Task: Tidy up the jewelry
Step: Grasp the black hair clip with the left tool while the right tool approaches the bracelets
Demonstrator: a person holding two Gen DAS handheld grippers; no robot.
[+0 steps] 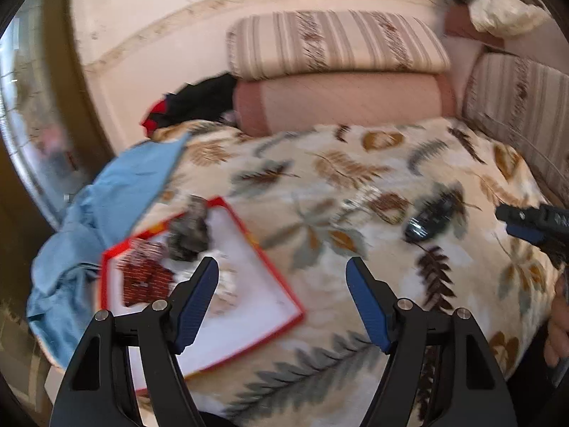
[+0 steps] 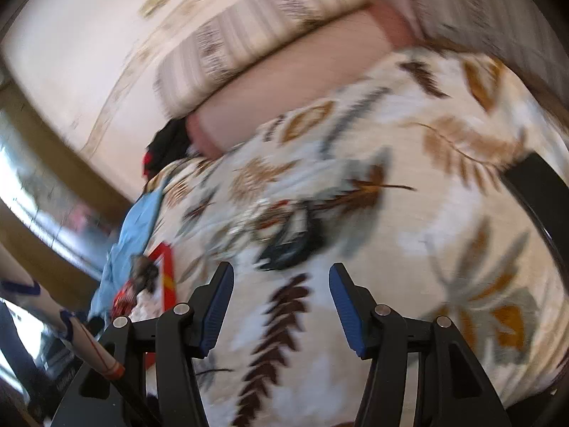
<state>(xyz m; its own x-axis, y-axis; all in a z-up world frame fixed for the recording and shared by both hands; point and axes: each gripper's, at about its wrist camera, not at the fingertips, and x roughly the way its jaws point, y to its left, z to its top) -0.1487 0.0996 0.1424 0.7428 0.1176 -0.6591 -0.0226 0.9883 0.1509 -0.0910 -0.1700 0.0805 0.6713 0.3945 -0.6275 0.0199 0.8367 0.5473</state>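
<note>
Both views smeared by motion; detail is soft.

My left tool (image 1: 282, 268) hangs over the cream leaf-print fleece blanket (image 1: 355, 178) on the bed, blue-padded jaws spread apart, nothing between them. Below and left of its left finger lies the flat white box with a red rim (image 1: 256, 302), sitting askew on the blanket. Inside it, toward the far left corner: a dark grey clump of jewelry (image 1: 188, 235) and a red patterned pouch or card (image 1: 144, 279), touching or nearly so; I cannot make out single pieces. A crumpled light blue cloth (image 1: 117, 195) lies against the box's left side.

My right tool (image 2: 281, 277) is also released, jaws parted and empty, over the same blanket. Just beyond its fingertips sits a dark blue-black object (image 2: 291, 242), too blurred to identify. In the left view it lies well right of the box (image 1: 430, 219).

Behind: a pink bolster (image 1: 341, 101) with a striped cushion (image 1: 334, 44) on top, black and red clothing (image 1: 199, 101) beside them.
</note>
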